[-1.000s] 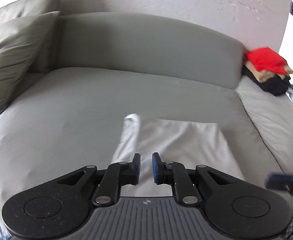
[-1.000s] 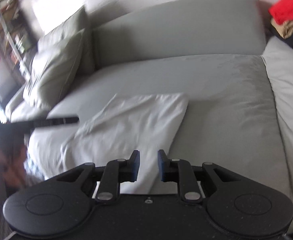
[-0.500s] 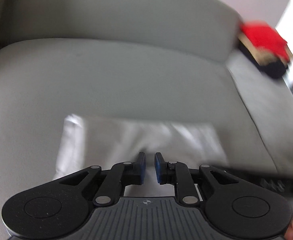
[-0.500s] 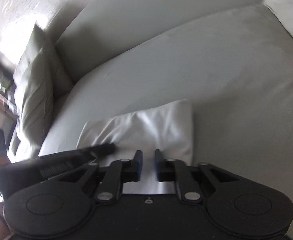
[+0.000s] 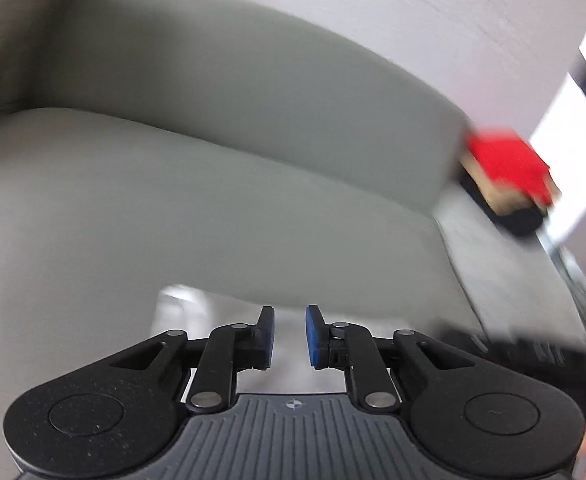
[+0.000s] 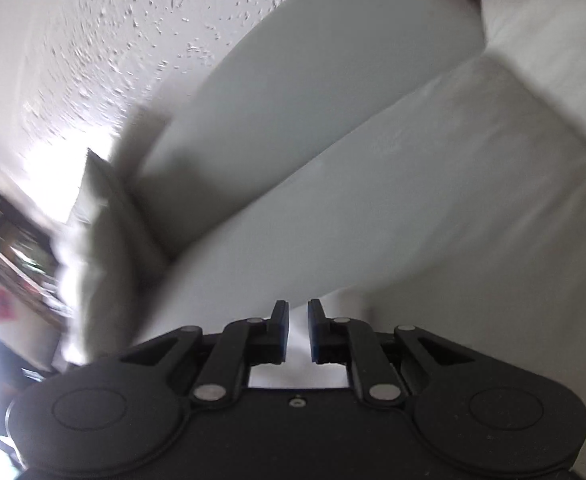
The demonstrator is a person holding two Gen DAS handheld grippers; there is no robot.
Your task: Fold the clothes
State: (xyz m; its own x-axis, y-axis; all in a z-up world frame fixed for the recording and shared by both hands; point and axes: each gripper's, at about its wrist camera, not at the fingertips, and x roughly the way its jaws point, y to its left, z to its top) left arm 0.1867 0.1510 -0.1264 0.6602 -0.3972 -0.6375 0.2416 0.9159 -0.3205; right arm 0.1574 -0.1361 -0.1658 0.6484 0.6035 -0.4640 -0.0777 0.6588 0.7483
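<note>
White garment lies on sofa seat, beneath both tools. Left gripper narrow, empty; right gripper opening (nothing pinched). Step: reaching for near edge; next, pinch cloth.

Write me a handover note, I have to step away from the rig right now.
Left claw: narrowly open over the white garment, gripping nothing.
Right claw: jaws opening, nothing between them, garment just beneath.
Garment lies on the sofa seat; folded pile sits at the far end.
Done: cannot tell, view blurred. Left: likely finish folding, then stack it.
</note>
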